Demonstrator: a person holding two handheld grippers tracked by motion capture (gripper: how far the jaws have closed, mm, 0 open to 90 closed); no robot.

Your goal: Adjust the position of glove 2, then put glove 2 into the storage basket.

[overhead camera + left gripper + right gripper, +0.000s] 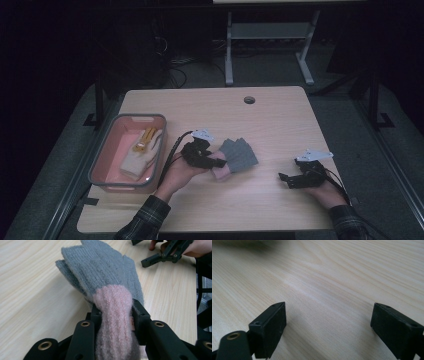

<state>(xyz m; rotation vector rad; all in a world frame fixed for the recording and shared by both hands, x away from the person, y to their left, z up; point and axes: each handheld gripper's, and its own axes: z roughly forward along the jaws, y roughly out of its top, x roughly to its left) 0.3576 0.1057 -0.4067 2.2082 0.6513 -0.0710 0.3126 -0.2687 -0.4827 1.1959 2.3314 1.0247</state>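
Glove pinched at the cuff, left side

Glove (105,272), grey knit with a pink ribbed cuff, sits between my left fingers (96,315); the two black pads pinch the cuff from both sides, bunching it narrow. Grey finger section fans out past the pads and lies on the pale wood-grain bench (30,290). From the high view, my left gripper (207,157) is near bench centre, glove spread just to its right. A small tag at the cuff edge shows by one pad; writing too small to read. My right gripper (286,179) rests well apart near the right edge, fingers spread wide over bare wood. Grey-rimmed pink bin (102,150) at left holds a cream glove with yellow fingers (140,150).
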